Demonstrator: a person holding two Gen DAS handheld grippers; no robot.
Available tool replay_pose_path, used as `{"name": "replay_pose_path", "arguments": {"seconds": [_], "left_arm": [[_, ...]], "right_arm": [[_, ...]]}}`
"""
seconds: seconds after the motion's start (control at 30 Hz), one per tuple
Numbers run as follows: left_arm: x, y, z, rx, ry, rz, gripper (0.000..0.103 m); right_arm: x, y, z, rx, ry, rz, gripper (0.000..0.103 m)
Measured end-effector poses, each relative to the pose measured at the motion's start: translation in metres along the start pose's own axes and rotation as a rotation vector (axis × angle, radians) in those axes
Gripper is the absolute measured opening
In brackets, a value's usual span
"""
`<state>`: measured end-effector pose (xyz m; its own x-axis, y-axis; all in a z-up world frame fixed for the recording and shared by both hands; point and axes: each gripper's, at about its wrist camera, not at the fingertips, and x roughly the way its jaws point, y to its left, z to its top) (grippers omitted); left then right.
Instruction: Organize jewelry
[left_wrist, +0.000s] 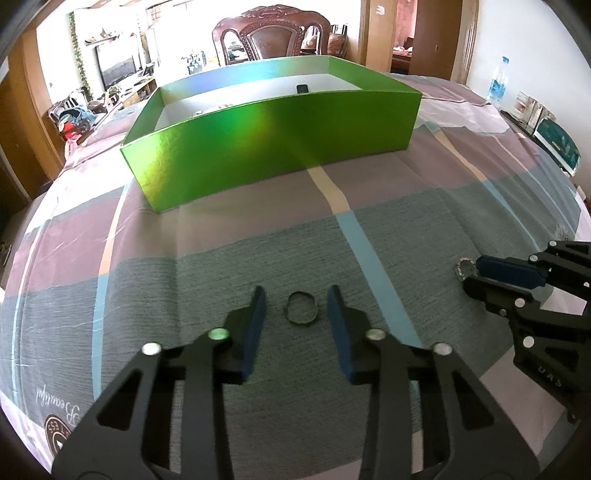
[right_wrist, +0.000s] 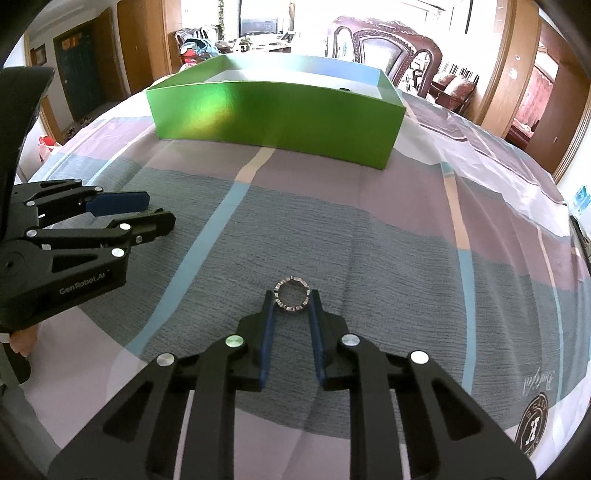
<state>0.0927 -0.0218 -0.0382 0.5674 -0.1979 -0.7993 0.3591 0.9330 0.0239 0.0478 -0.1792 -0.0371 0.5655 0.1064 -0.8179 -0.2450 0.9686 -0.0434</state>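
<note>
A dark plain ring (left_wrist: 301, 308) lies on the checked cloth between the fingers of my left gripper (left_wrist: 295, 301), which is open around it with a gap on each side. A silver notched ring (right_wrist: 291, 296) lies between the fingertips of my right gripper (right_wrist: 292, 300); the blue pads touch or nearly touch its two sides. The silver ring shows in the left wrist view (left_wrist: 464, 268) partly behind my right gripper (left_wrist: 476, 275). My left gripper shows in the right wrist view (right_wrist: 155, 210). A green open box (left_wrist: 273, 136) stands farther back, also in the right wrist view (right_wrist: 277, 118).
The box's white inside holds a small dark item (left_wrist: 302, 88) and small pale items (left_wrist: 221, 107). A carved wooden chair (left_wrist: 271, 35) stands behind the table. A water bottle (left_wrist: 498, 83) and boxes (left_wrist: 554, 144) stand at the far right.
</note>
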Motion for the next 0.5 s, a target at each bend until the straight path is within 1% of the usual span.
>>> {"name": "replay_pose_path", "arguments": {"seconds": [0.03,0.17,0.2,0.23,0.33,0.43,0.5], "left_arm": [[-0.0004,-0.0004,-0.0001,0.003,0.000,-0.002,0.019],[-0.0005,-0.0005,0.0000,-0.001,0.002,0.000,0.019],[-0.0005,-0.0001,0.0001,-0.003,0.002,-0.001,0.019],[-0.0003,0.0002,0.0003,-0.006,0.003,-0.001,0.019],[-0.0007,0.0007,0.0005,-0.009,0.003,-0.002,0.019],[-0.0001,0.0004,0.0006,-0.007,0.005,-0.005,0.019],[-0.0002,0.0003,0.0007,-0.004,0.004,-0.003,0.019]], "right_arm": [[0.0000,-0.0002,0.0001,0.001,0.000,0.000,0.019],[-0.0016,-0.0026,0.0005,0.026,-0.007,0.006,0.016],[-0.0022,-0.0035,0.0010,0.031,-0.011,0.006,0.012],[-0.0032,-0.0044,0.0014,0.036,-0.016,0.008,0.011],[-0.0035,-0.0053,0.0017,0.039,-0.017,0.011,0.010],[0.0003,-0.0015,0.0013,0.013,0.000,0.010,0.011],[-0.0004,0.0001,0.0012,0.000,-0.005,-0.003,0.012]]}}
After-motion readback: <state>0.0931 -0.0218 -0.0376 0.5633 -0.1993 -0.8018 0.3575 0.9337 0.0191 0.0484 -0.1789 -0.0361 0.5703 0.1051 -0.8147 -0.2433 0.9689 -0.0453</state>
